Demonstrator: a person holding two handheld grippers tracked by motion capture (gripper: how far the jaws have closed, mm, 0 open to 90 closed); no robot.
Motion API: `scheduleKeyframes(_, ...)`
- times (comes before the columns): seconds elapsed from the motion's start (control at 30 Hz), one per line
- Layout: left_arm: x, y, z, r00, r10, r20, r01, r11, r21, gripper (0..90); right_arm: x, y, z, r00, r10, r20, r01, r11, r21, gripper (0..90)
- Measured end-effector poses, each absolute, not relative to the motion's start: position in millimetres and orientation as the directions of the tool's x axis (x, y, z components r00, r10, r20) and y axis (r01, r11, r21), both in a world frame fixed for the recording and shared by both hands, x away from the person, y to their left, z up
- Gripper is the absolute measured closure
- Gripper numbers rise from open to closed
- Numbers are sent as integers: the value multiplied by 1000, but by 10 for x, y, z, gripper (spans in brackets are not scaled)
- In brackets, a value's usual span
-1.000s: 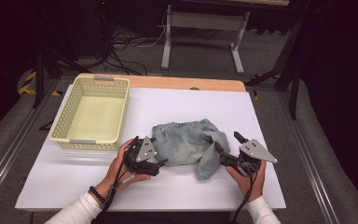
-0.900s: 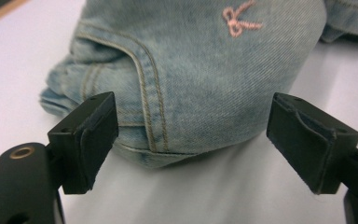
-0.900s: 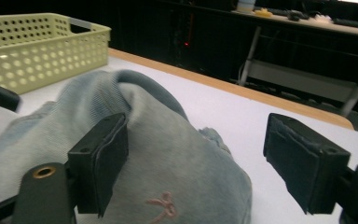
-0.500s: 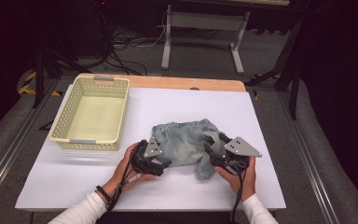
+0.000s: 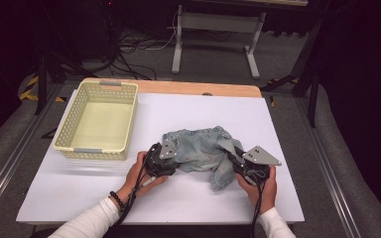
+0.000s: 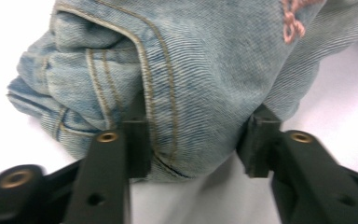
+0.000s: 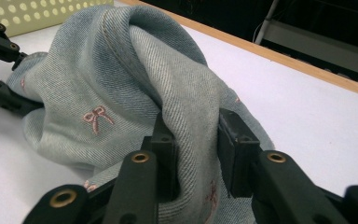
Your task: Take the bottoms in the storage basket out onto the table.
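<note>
High view – garment: a crumpled pair of light denim shorts [image 5: 198, 151] lies on the white table cover [image 5: 287, 124], near the front edge and right of centre.
High view – left gripper [image 5: 164, 159]: at the shorts' left end, held in the left hand [image 5: 141, 171].
High view – right gripper [image 5: 242, 161]: at the shorts' right end, held in the right hand [image 5: 260, 186], with a flap of denim hanging down just to its left.
High view – basket: the pale yellow basket [image 5: 62, 144] stands at the far left, apart from the shorts.

Left gripper view – grip: the jaws have just been closing and now pinch a bunched, seamed corner of the denim; both pads press into the cloth.
Left gripper view – cloth: folded thick between the pads, resting on the white cover.

Right gripper view – grip: the jaws have just been closing too, and clamp a raised ridge of fabric that stands up between the pads.
Right gripper view – far side: the other gripper's black jaws [image 7: 2, 44] sit at the cloth's far left edge, the basket's wall behind them.

Step in hand: judged to be taking hold of the shorts at both ends.
Next move calls for: lifting both ends together and drawing them apart, so the cloth opens out without slipping from either pinch; the thick fold on the left could pull loose if tugged unevenly.
</note>
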State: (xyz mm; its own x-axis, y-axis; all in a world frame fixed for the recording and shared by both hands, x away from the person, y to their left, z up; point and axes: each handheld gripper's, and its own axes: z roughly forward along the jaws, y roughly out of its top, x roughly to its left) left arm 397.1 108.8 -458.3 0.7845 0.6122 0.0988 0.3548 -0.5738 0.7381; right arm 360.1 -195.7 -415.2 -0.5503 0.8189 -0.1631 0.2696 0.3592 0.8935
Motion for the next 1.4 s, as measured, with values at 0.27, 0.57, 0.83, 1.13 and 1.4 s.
scheduleKeyframes(0.27, 3934, 1152, -4447, 774, 623, 113, 315, -534, 785, 726, 3569, -1995, -4102, -546, 821, -167, 255, 353, 900, 750)
scheduleKeyframes(0.57, 3809, 1304, -4060, 740, 656, 145, 232, -452, 861, 732, 3385, -2071, -3907, -557, 817, -153, 202, 312, 928, 776)
scheduleKeyframes(0.83, 3788, 1437, -3940, 737, 660, 148, 234, -454, 860, 697, 3252, -2032, -3884, -624, 768, -143, 202, 336, 920, 745)
scheduleKeyframes(1.13, 3799, 1460, -3973, 733, 666, 138, 235, -438, 868, 463, 3202, -1998, -3835, -664, 735, -135, 174, 328, 929, 490)
scheduleKeyframes(1.4, 3702, 1456, -3940, 759, 642, 110, 190, -379, 906, 333, 3325, -2116, -3783, -613, 784, -99, 191, 269, 944, 411)
